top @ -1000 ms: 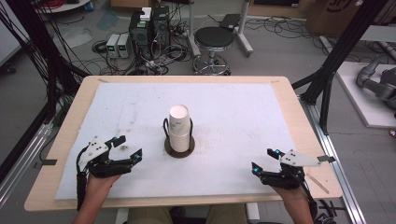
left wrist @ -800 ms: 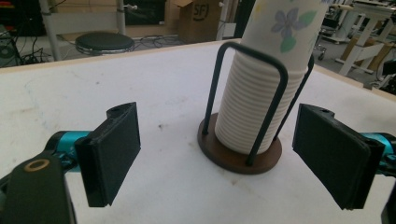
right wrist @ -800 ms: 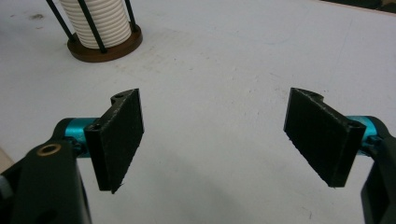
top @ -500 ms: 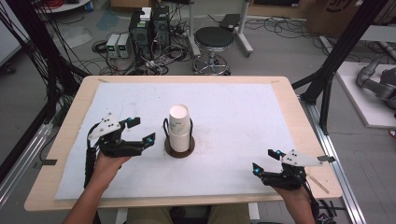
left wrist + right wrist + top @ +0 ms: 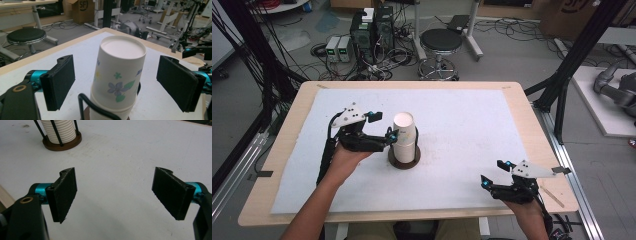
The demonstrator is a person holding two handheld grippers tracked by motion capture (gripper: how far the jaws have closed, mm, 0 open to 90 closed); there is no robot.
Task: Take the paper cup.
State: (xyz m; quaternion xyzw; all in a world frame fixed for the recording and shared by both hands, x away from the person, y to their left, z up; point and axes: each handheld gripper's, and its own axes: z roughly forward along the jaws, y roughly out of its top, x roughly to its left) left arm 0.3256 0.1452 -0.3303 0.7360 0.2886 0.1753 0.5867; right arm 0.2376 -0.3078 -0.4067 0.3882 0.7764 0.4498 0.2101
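on the white mat (image 5: 462,130) of the table, a stack of paper cups (image 5: 404,135) stands in a round wire-post holder (image 5: 404,157) – the left gripper (image 5: 116,82), jaws spread, brackets the flowered top cup (image 5: 120,75), apparently untouched, so closing and lifting looks next, while the right gripper (image 5: 493,174) waits open near the front edge.

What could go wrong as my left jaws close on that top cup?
1. The top cup sits nested on a stack; a squeeze by the open left gripper may lift several cups at once.
2. It is thin paper, so hard pressure could crush it.
3. The holder has thin black rods close to the cup; the jaws might snag one and drag or tip the holder, while the right gripper waits far off.
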